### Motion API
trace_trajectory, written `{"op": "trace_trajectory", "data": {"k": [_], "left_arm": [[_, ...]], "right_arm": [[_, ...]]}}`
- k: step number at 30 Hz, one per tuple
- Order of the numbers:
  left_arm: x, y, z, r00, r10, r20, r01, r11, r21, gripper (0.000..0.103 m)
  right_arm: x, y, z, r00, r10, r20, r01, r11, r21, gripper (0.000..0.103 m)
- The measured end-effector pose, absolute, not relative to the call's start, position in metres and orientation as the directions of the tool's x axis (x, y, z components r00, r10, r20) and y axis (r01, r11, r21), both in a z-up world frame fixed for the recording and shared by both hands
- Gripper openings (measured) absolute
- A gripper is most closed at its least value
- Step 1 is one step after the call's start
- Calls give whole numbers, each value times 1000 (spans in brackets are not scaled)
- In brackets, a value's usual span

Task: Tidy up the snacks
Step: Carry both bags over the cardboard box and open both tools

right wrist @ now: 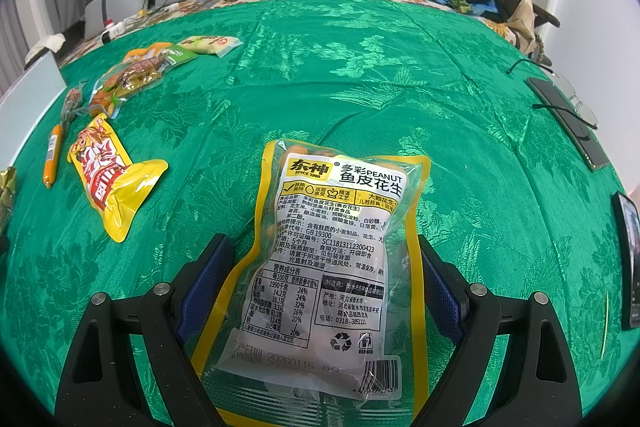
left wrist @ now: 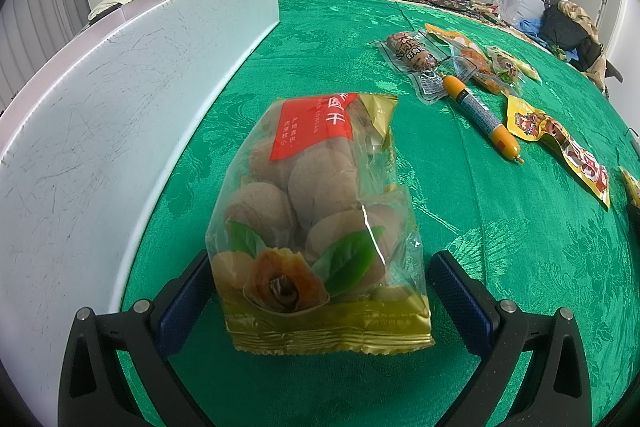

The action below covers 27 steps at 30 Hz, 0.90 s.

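Note:
A clear bag of dried longans [left wrist: 316, 219] with a red label and gold edge lies on the green cloth between the fingers of my left gripper [left wrist: 320, 283]. The left pad touches the bag; the right pad stands a little off it. In the right wrist view a yellow-edged peanut bag [right wrist: 328, 259] lies between the fingers of my right gripper [right wrist: 324, 275], pads close at both sides. Whether either gripper presses its bag cannot be told. A tall white box [left wrist: 120, 99] stands just left of the longan bag.
Loose snacks lie on the cloth: an orange sausage stick [left wrist: 482, 117], a yellow packet [left wrist: 560, 143], vacuum packs [left wrist: 416, 57]. In the right view, yellow packet [right wrist: 112, 183], phones [right wrist: 568, 119] and glasses [right wrist: 580, 103] at right. Pillows and clothes lie behind.

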State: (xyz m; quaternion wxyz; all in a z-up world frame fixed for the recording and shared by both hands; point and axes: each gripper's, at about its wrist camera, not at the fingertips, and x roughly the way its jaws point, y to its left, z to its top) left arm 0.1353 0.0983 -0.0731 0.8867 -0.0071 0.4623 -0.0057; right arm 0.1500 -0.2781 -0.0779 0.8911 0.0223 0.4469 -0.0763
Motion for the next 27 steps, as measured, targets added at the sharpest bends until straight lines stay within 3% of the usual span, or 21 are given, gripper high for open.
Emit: {"op": "trace_trajectory", "data": {"k": [2, 5, 7, 8, 9, 11, 16, 20, 24, 27], "left_arm": [[141, 97, -71, 533, -39, -845, 49, 999, -15, 103], [155, 94, -68, 439, -72, -895, 117, 993, -23, 103], [164, 93, -65, 420, -96, -902, 145, 989, -38, 96], [165, 92, -62, 436, -67, -898, 140, 990, -6, 78], [166, 94, -59, 439, -101, -893, 145, 989, -40, 72], [164, 102, -54, 433, -160, -887, 122, 985, -119, 69], [127, 113, -29, 472, -325, -819, 136, 945, -297, 68], [97, 130, 13, 529, -439, -726, 136, 889, -438, 68], [87, 178, 61, 622, -418, -662, 90, 878, -470, 69], [83, 243, 87, 692, -287, -663, -25, 907, -419, 71]], "right_arm": [[152, -278, -77, 580, -109, -807, 150, 988, -26, 91], [172, -283, -72, 429, -76, -900, 136, 991, -19, 90], [184, -287, -70, 320, -51, -946, 137, 991, -7, 90], [187, -288, -69, 294, -43, -955, 131, 991, -4, 86], [189, -290, -67, 270, -39, -962, 132, 991, -3, 70], [190, -296, -61, 242, -14, -970, 165, 986, 27, 60], [169, -297, -42, 281, 117, -953, 205, 962, 178, 59], [166, -252, 1, 349, 211, -913, 109, 959, 264, 60], [193, -156, 54, 390, 367, -845, -75, 927, 368, 60], [210, -61, 94, 379, 499, -779, -247, 866, 435, 60]]}}
